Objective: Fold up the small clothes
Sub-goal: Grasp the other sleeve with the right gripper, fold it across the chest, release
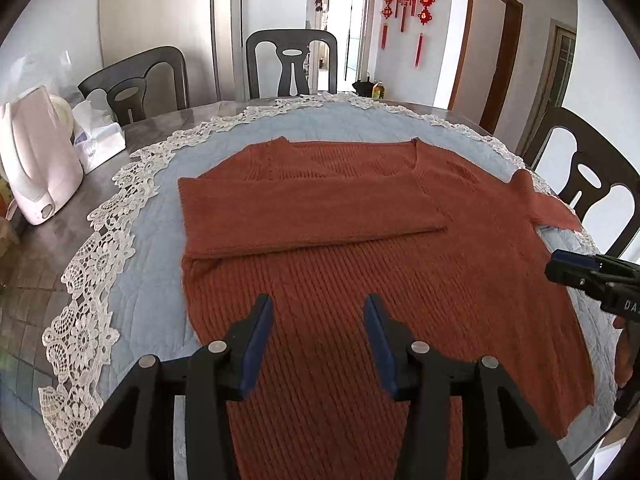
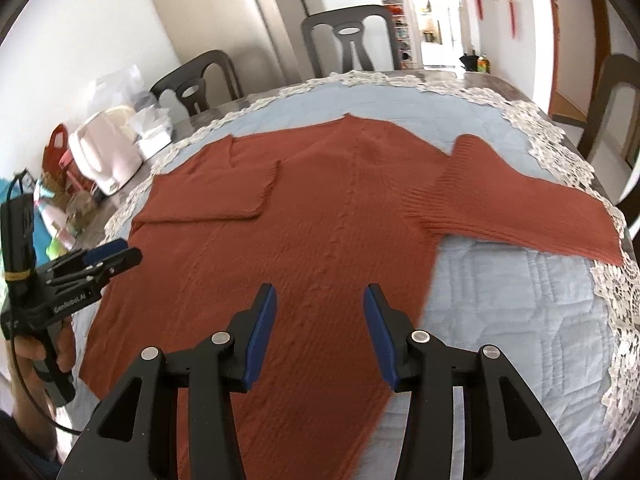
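A rust-red knitted sweater (image 1: 360, 280) (image 2: 304, 216) lies flat on a pale blue quilted mat (image 1: 152, 280) (image 2: 512, 304). Its left sleeve (image 1: 304, 212) is folded across the chest; the right sleeve (image 2: 532, 216) stretches out to the side. My left gripper (image 1: 318, 304) hovers open above the lower body of the sweater, with nothing between its blue pads. My right gripper (image 2: 320, 294) is open too, above the sweater's right side near its edge. Each gripper shows in the other's view: the right one (image 1: 560, 266) at the far right, the left one (image 2: 116, 250) at the far left, held by a hand.
The mat has a white lace border (image 1: 88, 320) and covers a grey round table (image 1: 40, 248). A pink-white kettle (image 1: 36, 168) and a tissue pack (image 1: 100, 140) stand at the left. Dark chairs (image 1: 292, 62) ring the table's far side and right (image 1: 592, 184).
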Motion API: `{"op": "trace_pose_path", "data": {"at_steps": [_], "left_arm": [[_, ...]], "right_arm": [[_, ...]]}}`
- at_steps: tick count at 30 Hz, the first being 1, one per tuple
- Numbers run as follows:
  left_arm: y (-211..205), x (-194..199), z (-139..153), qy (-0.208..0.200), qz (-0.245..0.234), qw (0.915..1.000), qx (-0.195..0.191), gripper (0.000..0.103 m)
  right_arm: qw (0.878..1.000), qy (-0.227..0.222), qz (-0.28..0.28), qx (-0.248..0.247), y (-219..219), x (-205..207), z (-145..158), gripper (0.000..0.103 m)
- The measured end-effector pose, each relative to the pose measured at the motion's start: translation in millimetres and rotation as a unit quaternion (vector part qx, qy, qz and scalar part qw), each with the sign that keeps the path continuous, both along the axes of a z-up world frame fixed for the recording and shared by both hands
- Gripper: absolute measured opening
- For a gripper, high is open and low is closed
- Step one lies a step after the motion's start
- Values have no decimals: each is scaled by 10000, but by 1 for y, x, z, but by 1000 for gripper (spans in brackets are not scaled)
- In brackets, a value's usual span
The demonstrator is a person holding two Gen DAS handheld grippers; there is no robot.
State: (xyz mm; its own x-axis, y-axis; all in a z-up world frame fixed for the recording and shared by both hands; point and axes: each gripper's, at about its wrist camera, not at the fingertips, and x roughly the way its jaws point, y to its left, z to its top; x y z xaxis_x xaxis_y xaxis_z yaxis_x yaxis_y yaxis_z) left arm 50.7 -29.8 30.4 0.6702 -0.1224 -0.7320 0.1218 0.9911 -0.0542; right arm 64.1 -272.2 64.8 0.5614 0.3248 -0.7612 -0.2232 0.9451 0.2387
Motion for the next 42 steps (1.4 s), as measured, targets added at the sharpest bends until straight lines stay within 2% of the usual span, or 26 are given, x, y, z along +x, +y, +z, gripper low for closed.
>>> {"op": "trace_pose_path", "data": {"at_steps": [8,12,15,18,21,25,26,27,28,29,32,37,39,42], "left_arm": [[8,22,-1,-26,80,10000,32,51],[14,31,-6,62,184,9998,-1,51],[16,34,-11,133,225,9997,-39,51],[17,35,-16,224,232,9994,-80,51],[17,36,-18,266,238,9993,-96,51],[18,37,-20,306,231,9992,-132,55],[17,37,-21,306,223,9992,-123,56],[17,37,-21,308,217,9992,-108,57],[17,37,-21,312,212,9992,-96,57],[16,37,-21,316,210,9992,-89,57],[16,37,-21,320,198,9993,-82,58],[17,38,-22,324,194,9992,-113,59],[17,38,-22,324,194,9992,-110,60],[17,38,-21,324,197,9992,-116,60]], "right_arm": [[9928,192,-1082,481,-73,22,-7,47],[9825,416,-1642,774,-108,28,-17,47],[9744,422,-1832,1229,-124,30,-19,47],[9689,337,-2112,1241,-137,33,-17,47],[9563,327,-2425,1602,-158,38,-20,47],[9460,202,-2743,1716,-174,43,-21,47],[9450,182,-2789,1700,-176,45,-21,42],[9451,185,-2835,1616,-177,47,-20,27],[9459,217,-2849,1535,-176,50,-19,17],[9470,227,-2809,1545,-176,52,-17,7],[9582,-60,-2485,1416,-157,55,5,6],[9789,-465,-1523,1279,-92,61,44,6],[9857,-481,-1010,1257,-56,67,50,6],[9922,-348,-395,1134,-7,75,42,6]]}}
